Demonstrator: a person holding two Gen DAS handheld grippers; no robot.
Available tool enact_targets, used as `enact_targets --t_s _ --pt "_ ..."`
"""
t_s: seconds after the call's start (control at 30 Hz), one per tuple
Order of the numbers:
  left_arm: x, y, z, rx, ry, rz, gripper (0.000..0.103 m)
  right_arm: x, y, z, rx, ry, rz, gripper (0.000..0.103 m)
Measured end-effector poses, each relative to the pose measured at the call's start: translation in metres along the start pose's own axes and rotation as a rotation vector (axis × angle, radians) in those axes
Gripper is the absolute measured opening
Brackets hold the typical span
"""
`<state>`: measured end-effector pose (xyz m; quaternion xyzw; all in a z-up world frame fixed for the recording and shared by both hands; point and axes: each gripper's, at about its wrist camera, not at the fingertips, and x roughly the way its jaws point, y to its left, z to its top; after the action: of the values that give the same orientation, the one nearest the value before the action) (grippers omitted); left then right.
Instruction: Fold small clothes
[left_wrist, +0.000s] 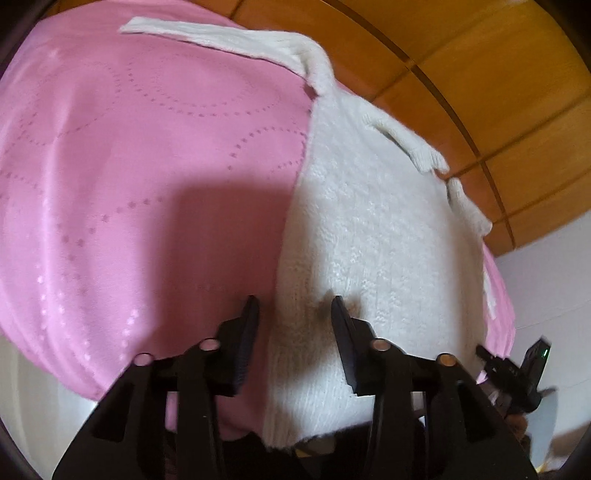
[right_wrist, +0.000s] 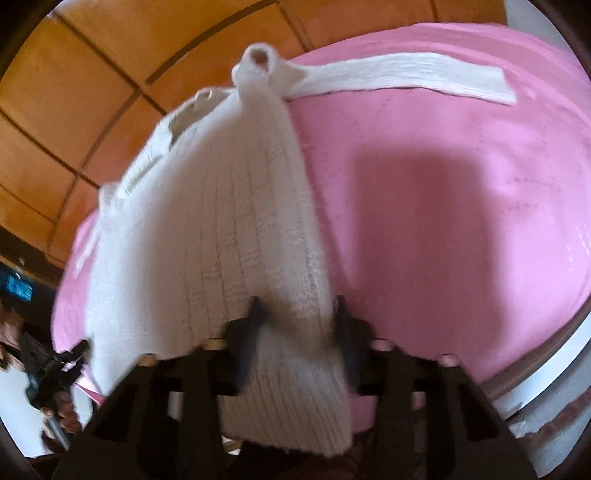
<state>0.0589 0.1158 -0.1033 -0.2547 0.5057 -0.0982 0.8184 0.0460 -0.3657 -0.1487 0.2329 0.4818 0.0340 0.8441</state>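
Observation:
A white knitted sweater (left_wrist: 373, 229) lies on a pink bedspread (left_wrist: 147, 166), with one sleeve (left_wrist: 207, 33) stretched out across the far side. My left gripper (left_wrist: 294, 306) is open, its jaws straddling the sweater's near left edge just above the hem. In the right wrist view the same sweater (right_wrist: 207, 236) lies to the left, its sleeve (right_wrist: 402, 79) reaching right. My right gripper (right_wrist: 297, 306) is open, with the sweater's folded right edge between its fingers. Whether the fingers touch the fabric is unclear.
A wooden panelled wall (left_wrist: 480, 74) rises behind the bed, also in the right wrist view (right_wrist: 92, 74). The other gripper (left_wrist: 517, 373) shows at the right edge of the left view, and at the lower left (right_wrist: 55, 369) of the right view.

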Motion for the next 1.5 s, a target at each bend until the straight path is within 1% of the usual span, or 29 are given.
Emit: enact_targets --t_s 0.03,0.07,0.17,0.23,0.3,0.33,0.37,0.4,0.43,0.47,0.5,0.53,0.6,0.7,0.73,0.8,0.83,0.9,1.03,1.07,1.13,1.17,1.27,1.3,1.33,1.37,1.4,1.47,1.5 --pt "0.004 -0.004 -0.004 0.023 0.010 0.004 0.011 0.000 0.005 0.000 -0.027 -0.006 -0.012 0.008" --pt "0.008 -0.007 -0.006 0.034 0.008 0.007 0.009 -0.001 0.009 0.001 -0.042 -0.011 -0.018 0.007" --pt "0.003 -0.007 -0.013 0.066 0.008 0.022 0.008 -0.007 0.011 0.004 -0.080 -0.030 -0.084 0.005" --pt "0.003 -0.005 -0.014 0.058 0.010 0.019 0.008 -0.007 0.003 0.002 -0.069 -0.015 -0.095 0.005" --pt "0.000 -0.002 -0.012 0.036 -0.002 0.010 0.011 -0.004 -0.002 0.000 -0.053 -0.004 -0.100 0.007" --pt "-0.005 0.004 -0.007 -0.007 -0.026 -0.004 0.021 -0.004 -0.001 0.002 -0.039 -0.008 -0.095 0.011" --pt "-0.008 0.009 -0.002 -0.047 -0.050 -0.017 0.027 -0.005 0.000 0.003 -0.028 -0.015 -0.091 0.022" --pt "-0.013 0.015 0.003 -0.082 -0.076 -0.027 0.043 -0.007 0.000 0.005 -0.017 -0.027 -0.091 0.027" --pt "-0.020 0.023 0.011 -0.119 -0.116 -0.029 0.050 -0.009 0.002 0.008 -0.006 -0.049 -0.103 0.039" --pt "-0.025 0.029 0.019 -0.139 -0.147 -0.011 0.050 -0.012 0.004 0.010 -0.007 -0.064 -0.108 0.043" --pt "-0.028 0.036 0.029 -0.154 -0.163 0.024 0.050 -0.013 0.009 0.012 -0.017 -0.079 -0.105 0.043" --pt "-0.030 0.042 0.037 -0.166 -0.173 0.044 0.050 -0.013 0.014 0.013 -0.027 -0.086 -0.102 0.044" --pt "-0.034 0.053 0.055 -0.191 -0.206 0.070 0.050 -0.012 0.032 0.017 -0.063 -0.108 -0.090 0.051" --pt "-0.035 0.073 0.093 -0.221 -0.252 0.146 0.050 0.000 0.063 0.017 -0.139 -0.112 -0.054 0.055" --pt "-0.035 0.080 0.103 -0.229 -0.259 0.158 0.052 0.004 0.072 0.016 -0.160 -0.110 -0.049 0.058" --pt "-0.032 0.093 0.131 -0.255 -0.276 0.201 0.058 0.017 0.095 0.014 -0.218 -0.101 -0.027 0.059" --pt "-0.031 0.098 0.141 -0.262 -0.283 0.224 0.059 0.021 0.103 0.014 -0.239 -0.097 -0.023 0.059" --pt "-0.026 0.110 0.171 -0.267 -0.295 0.294 0.059 0.033 0.125 0.012 -0.294 -0.082 -0.007 0.059" --pt "-0.021 0.137 0.219 -0.311 -0.314 0.384 0.059 0.048 0.153 0.011 -0.373 -0.064 0.023 0.063" --pt "-0.018 0.142 0.229 -0.324 -0.316 0.407 0.059 0.054 0.160 0.011 -0.397 -0.058 0.026 0.064" --pt "-0.010 0.153 0.246 -0.341 -0.304 0.456 0.063 0.064 0.170 0.011 -0.421 -0.043 0.032 0.065" --pt "-0.005 0.158 0.254 -0.351 -0.299 0.483 0.063 0.069 0.175 0.013 -0.429 -0.034 0.037 0.065" --pt "0.005 0.173 0.273 -0.370 -0.295 0.527 0.063 0.080 0.183 0.020 -0.440 -0.028 0.045 0.067" --pt "0.008 0.174 0.277 -0.365 -0.290 0.541 0.063 0.082 0.185 0.023 -0.441 -0.028 0.047 0.067" --pt "0.013 0.174 0.283 -0.339 -0.284 0.558 0.044 0.085 0.187 0.027 -0.441 -0.028 0.049 0.067" --pt "0.014 0.173 0.284 -0.315 -0.279 0.556 0.023 0.088 0.189 0.032 -0.440 -0.029 0.050 0.067" --pt "0.015 0.171 0.287 -0.287 -0.265 0.571 0.003 0.092 0.190 0.039 -0.437 -0.030 0.050 0.067" --pt "0.009 0.165 0.291 -0.260 -0.302 0.589 0.002 0.100 0.192 0.054 -0.423 -0.036 0.055 0.067" --pt "0.000 0.162 0.290 -0.246 -0.328 0.610 0.002 0.106 0.193 0.065 -0.417 -0.038 0.060 0.067"
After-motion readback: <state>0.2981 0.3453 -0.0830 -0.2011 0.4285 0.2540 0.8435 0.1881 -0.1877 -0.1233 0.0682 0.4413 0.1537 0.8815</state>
